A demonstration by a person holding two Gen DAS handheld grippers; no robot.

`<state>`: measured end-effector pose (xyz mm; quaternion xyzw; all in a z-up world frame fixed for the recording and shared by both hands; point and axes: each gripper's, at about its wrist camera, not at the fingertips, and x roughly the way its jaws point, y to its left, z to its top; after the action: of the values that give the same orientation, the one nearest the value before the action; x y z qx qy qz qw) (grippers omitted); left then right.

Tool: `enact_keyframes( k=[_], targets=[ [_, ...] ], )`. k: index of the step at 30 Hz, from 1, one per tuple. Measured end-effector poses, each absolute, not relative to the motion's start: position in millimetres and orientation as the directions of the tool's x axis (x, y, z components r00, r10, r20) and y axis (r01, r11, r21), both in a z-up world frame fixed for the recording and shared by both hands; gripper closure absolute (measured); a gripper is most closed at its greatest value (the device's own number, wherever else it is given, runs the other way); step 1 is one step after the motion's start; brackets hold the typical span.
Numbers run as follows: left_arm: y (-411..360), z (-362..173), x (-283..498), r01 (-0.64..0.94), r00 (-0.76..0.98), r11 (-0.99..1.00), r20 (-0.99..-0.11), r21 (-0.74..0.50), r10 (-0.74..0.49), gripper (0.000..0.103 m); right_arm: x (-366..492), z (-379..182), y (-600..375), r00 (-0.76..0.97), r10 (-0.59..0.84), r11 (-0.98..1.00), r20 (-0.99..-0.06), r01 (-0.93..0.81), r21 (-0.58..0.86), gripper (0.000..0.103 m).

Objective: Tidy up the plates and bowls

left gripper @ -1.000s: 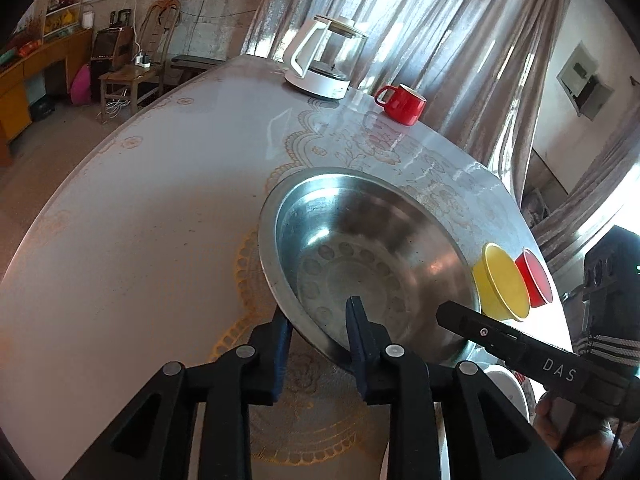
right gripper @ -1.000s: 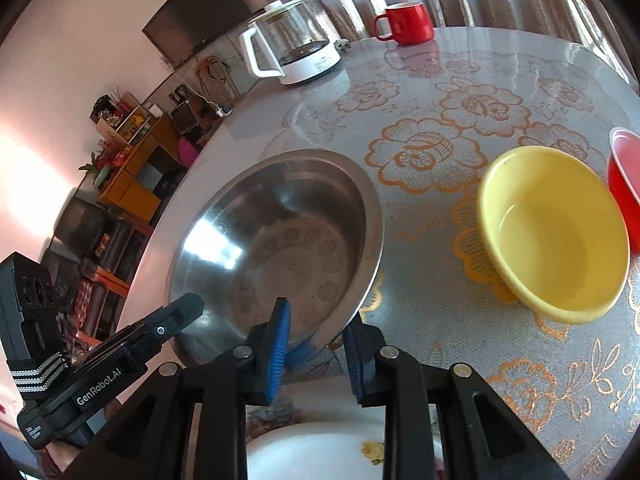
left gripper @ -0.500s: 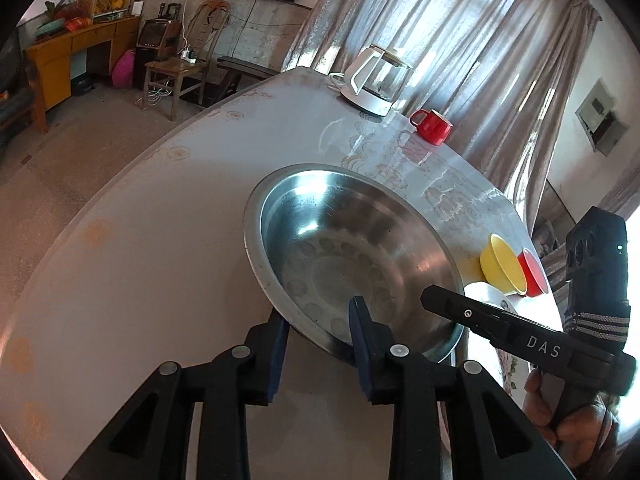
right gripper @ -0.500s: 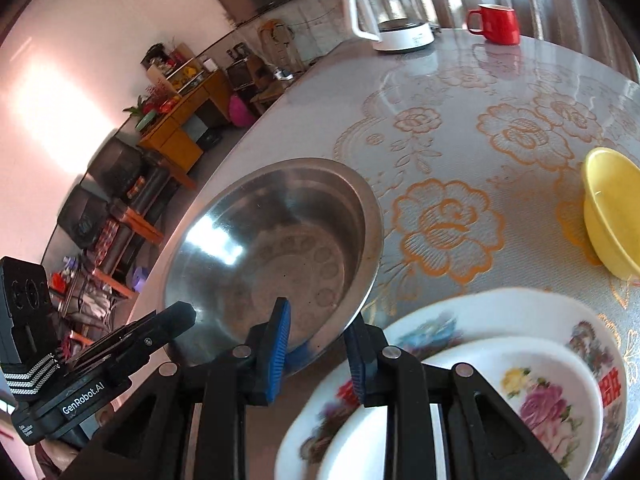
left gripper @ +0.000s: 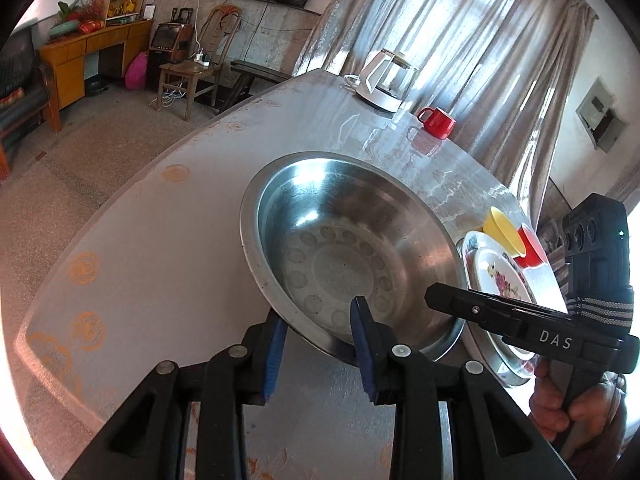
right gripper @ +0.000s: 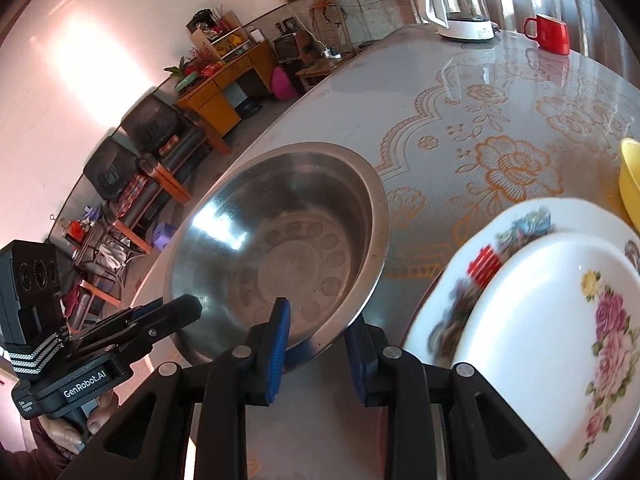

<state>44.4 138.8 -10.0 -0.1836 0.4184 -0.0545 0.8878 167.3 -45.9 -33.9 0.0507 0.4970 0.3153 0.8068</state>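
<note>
The steel bowl (left gripper: 352,256) sits tilted over the table (left gripper: 160,264); in my left wrist view my left gripper (left gripper: 318,344) clamps its near rim, jaws just eased slightly, beside the floral plates (left gripper: 500,276). In the right wrist view my right gripper (right gripper: 316,340) pinches that rim too.

The floral plates (right gripper: 552,320) run off the frame's right edge, their near rim blurred.
</note>
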Motion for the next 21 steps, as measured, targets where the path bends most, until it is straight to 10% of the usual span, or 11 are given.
enact_keyframes(
  k=[21],
  targets=[
    [153.1,-8.4,46.1,-0.109,0.676,0.93,-0.712,-0.352,-0.19,0.067,154.1,-30.7,-55.5,0.347,0.599,0.786,-0.721,-0.426,0.448,0.069]
  ],
)
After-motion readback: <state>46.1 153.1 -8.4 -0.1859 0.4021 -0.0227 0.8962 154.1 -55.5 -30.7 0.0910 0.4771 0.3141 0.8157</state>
